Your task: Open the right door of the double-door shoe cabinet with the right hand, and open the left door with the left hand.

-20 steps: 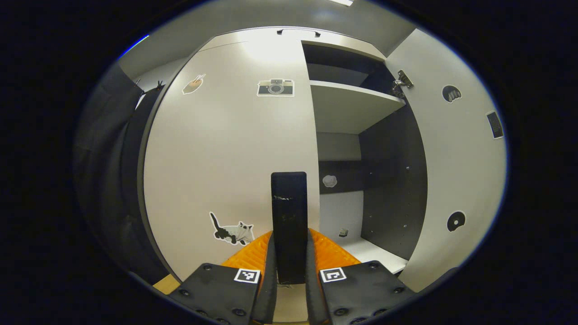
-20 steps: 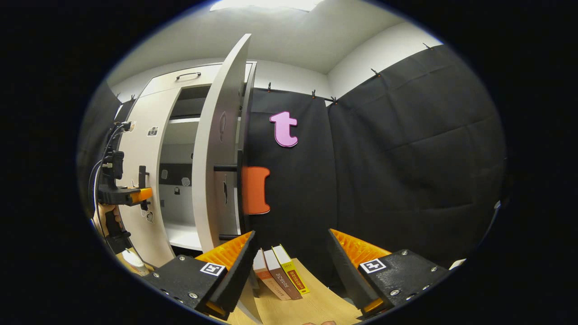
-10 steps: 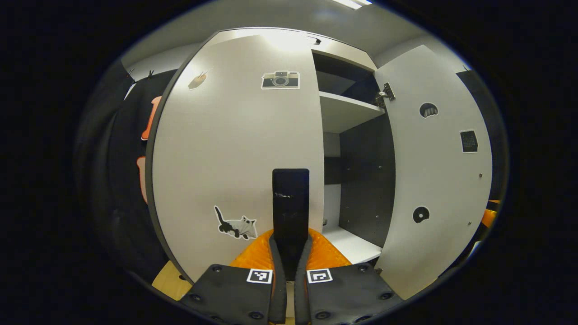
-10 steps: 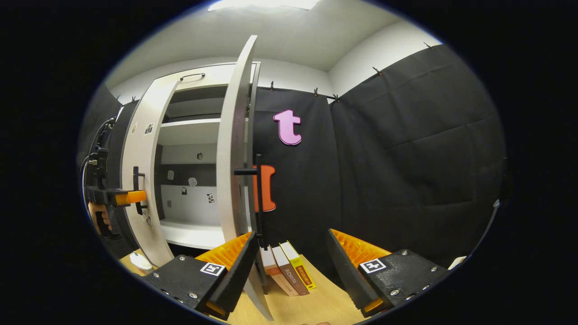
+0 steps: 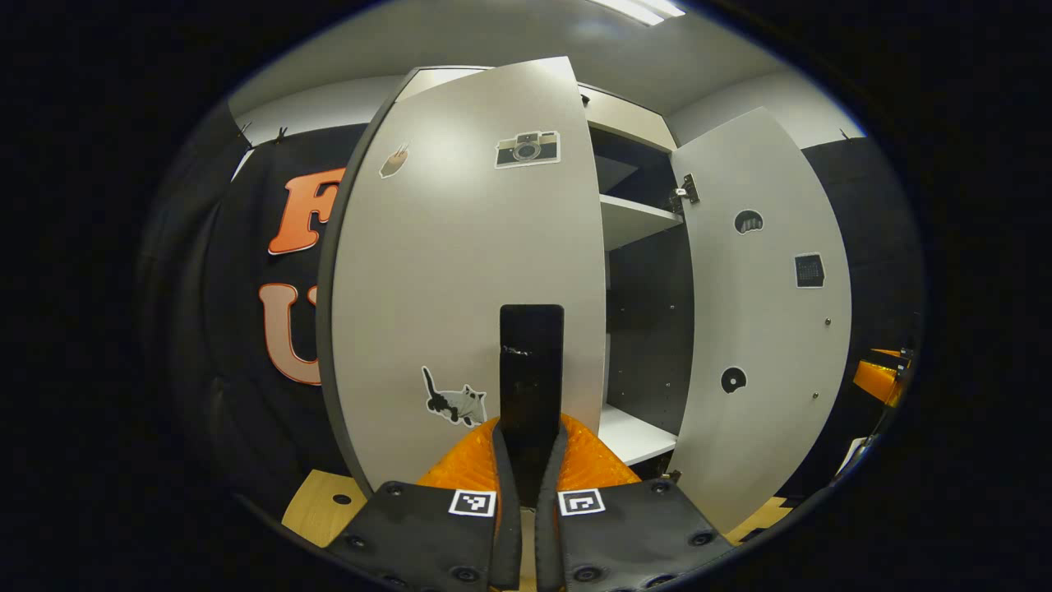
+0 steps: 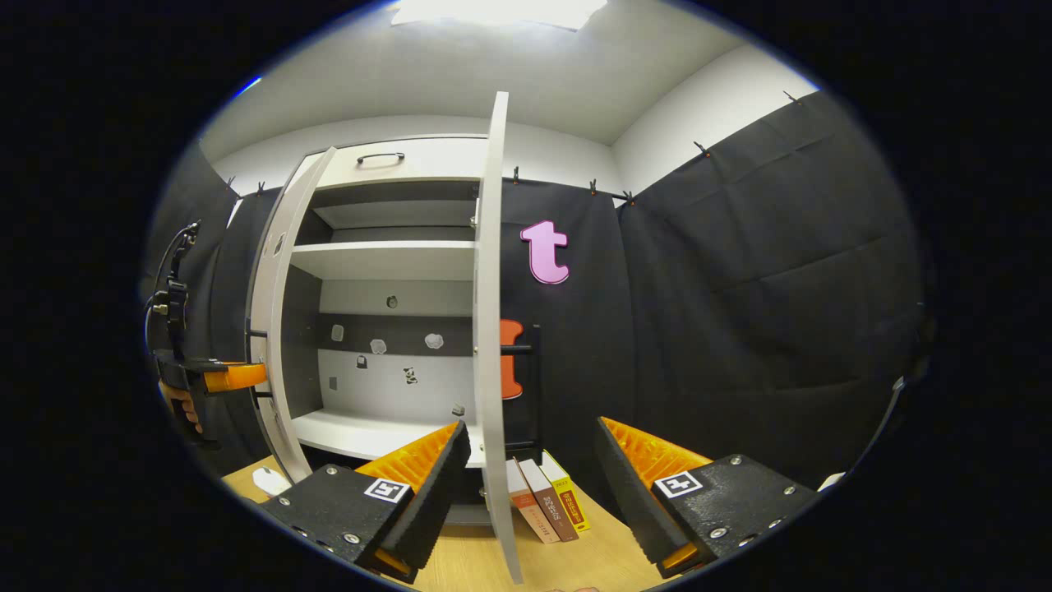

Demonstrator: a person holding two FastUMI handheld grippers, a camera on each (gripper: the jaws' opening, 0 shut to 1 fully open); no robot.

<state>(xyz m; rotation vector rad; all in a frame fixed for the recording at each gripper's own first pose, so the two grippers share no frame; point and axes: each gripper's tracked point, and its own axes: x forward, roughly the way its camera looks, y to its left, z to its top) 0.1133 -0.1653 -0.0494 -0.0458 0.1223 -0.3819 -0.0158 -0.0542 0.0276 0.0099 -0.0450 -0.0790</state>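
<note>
In the left gripper view, the left gripper sits at the bottom centre, its jaws clenched on the black handle of the left door, both fingers pressed against the bar's sides. That door stands swung out from the cabinet, filling the middle of the frame, with a camera sticker near its top and a cat sticker low down beside the handle. To its right, the right door stands open too, its inner face turned to the camera, a hinge at its upper left corner. Between the doors, a white shelf and the white cabinet floor show against a dark side wall. In the right gripper view, the right gripper lies at the bottom with its jaws released and wide apart, nothing between them. The right door appears edge-on at centre, just behind the gap, with its handle on the far side. The left door stands open at left, and the left gripper grips it at the far left edge, a hand below. Three books stand on the wooden floor at bottom centre.
</note>
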